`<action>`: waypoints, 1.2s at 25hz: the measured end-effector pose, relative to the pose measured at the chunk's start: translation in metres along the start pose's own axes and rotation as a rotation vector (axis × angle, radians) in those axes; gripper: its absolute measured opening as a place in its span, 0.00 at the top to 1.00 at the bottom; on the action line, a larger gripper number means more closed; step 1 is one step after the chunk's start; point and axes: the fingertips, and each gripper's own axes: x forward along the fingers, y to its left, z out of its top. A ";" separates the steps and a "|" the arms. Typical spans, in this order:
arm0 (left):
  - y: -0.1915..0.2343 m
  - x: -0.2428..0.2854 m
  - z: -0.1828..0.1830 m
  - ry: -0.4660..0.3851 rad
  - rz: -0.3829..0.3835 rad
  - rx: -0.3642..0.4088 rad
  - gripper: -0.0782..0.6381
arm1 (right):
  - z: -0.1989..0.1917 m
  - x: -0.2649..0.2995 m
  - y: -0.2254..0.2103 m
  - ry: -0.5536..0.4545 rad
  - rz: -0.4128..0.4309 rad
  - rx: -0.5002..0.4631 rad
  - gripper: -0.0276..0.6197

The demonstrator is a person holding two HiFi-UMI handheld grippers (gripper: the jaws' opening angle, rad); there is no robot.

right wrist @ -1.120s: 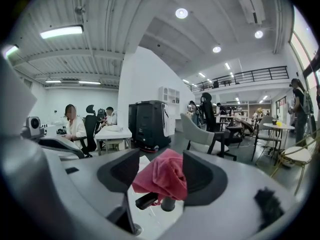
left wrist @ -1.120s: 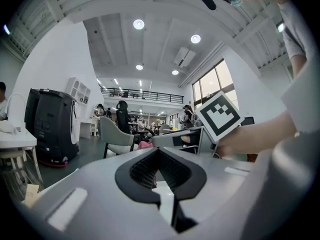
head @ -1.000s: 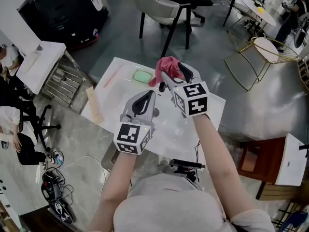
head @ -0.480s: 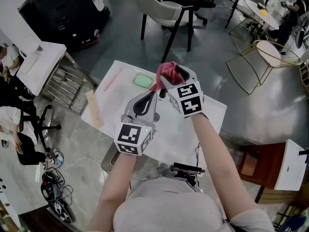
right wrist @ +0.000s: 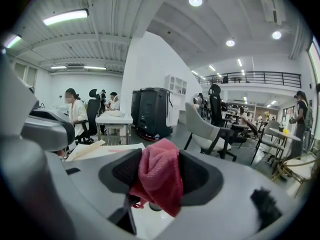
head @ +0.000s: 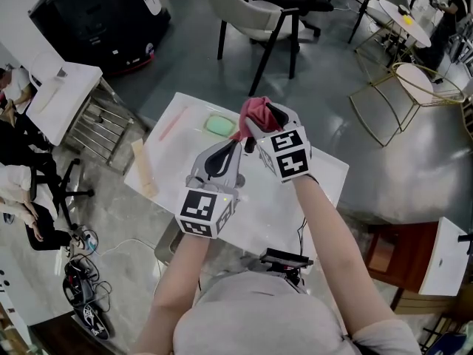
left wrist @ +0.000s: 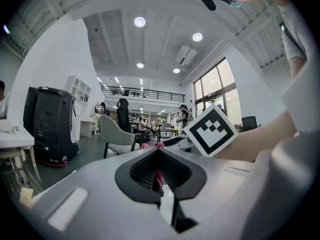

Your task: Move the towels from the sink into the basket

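Observation:
My right gripper [head: 256,121] is shut on a pink towel [head: 256,112] and holds it up above the far part of the white sink top [head: 281,198]. In the right gripper view the pink towel [right wrist: 159,181] bulges out between the two pads and hangs down. A green towel [head: 219,125] lies flat on the sink top, just left of the pink one. My left gripper [head: 236,145] hovers close beside the right one, jaws together, its tip just under the towel's hanging end. A thin pink sliver [left wrist: 158,176] shows at its seam. No basket is in view.
A wooden strip [head: 144,167] lies along the sink top's left edge, and a pink stick [head: 171,122] rests near the green towel. A metal rack [head: 103,120] stands to the left, a chair [head: 251,13] beyond, a gold wire chair [head: 399,87] to the right.
My right gripper has carried the pink towel a little to the left, closer to the left gripper. The left gripper has stayed where it was.

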 end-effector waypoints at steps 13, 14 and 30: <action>-0.002 -0.002 -0.003 0.003 -0.001 -0.003 0.88 | 0.000 -0.009 0.002 0.001 -0.022 -0.015 0.85; -0.003 -0.003 -0.002 0.001 -0.002 -0.002 0.88 | 0.000 -0.010 0.003 0.000 -0.021 -0.018 0.85; -0.015 -0.017 0.012 -0.037 -0.010 0.007 0.88 | 0.025 -0.041 0.008 -0.074 -0.045 -0.017 0.85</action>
